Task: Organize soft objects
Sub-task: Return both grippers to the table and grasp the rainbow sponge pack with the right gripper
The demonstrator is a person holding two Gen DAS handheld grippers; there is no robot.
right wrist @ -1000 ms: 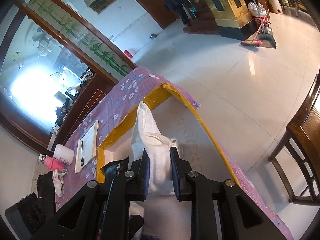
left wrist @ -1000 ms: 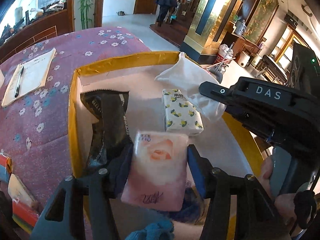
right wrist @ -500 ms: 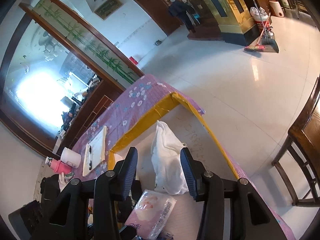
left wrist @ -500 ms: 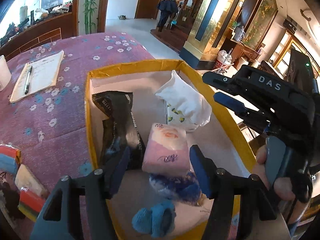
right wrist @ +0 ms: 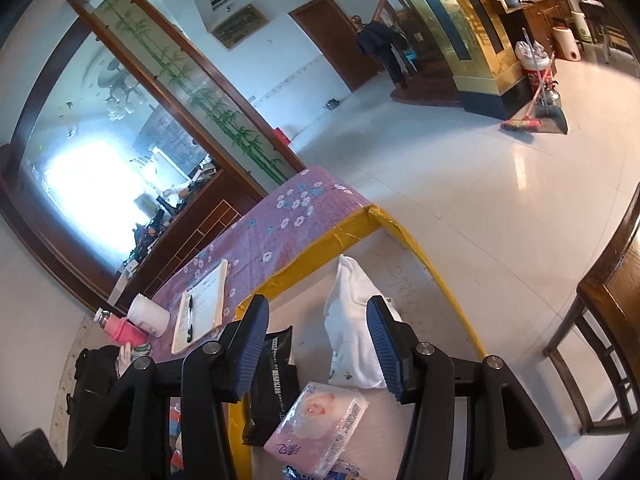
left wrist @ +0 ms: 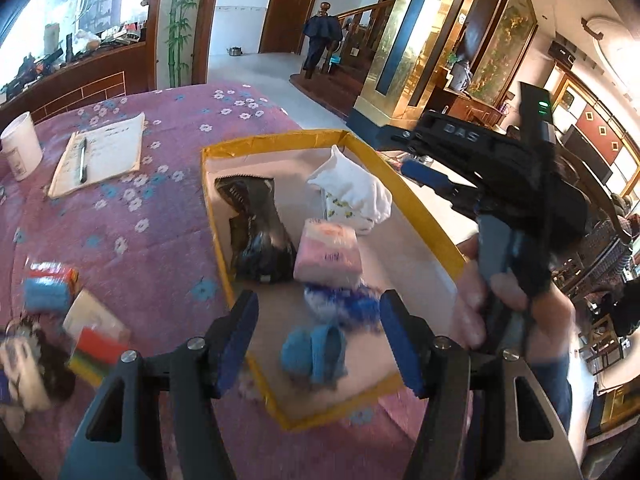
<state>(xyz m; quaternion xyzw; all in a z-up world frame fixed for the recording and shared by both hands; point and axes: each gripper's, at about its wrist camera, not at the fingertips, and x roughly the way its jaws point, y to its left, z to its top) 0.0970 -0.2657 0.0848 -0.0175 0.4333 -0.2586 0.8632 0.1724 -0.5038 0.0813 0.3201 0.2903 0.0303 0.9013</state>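
Note:
A yellow-rimmed box sits on the purple flowered tablecloth. It holds a black pack, a pink tissue pack, a white cloth draped over a flowered tissue pack, a blue-and-white fluffy piece and a rolled blue cloth. My left gripper hangs open above the box's near end, holding nothing. My right gripper is over the box's right side, its jaws opening. The white cloth lies below and beyond its pads, untouched. A hand holds that gripper.
A notebook with a pen and a white cup lie on the cloth at far left. Colourful sponges and other soft items sit near left of the box. A wooden chair stands right of the table.
My left gripper let go of the pink tissue pack and drew back and up. My right gripper opened off the white cloth, which now lies in the box.

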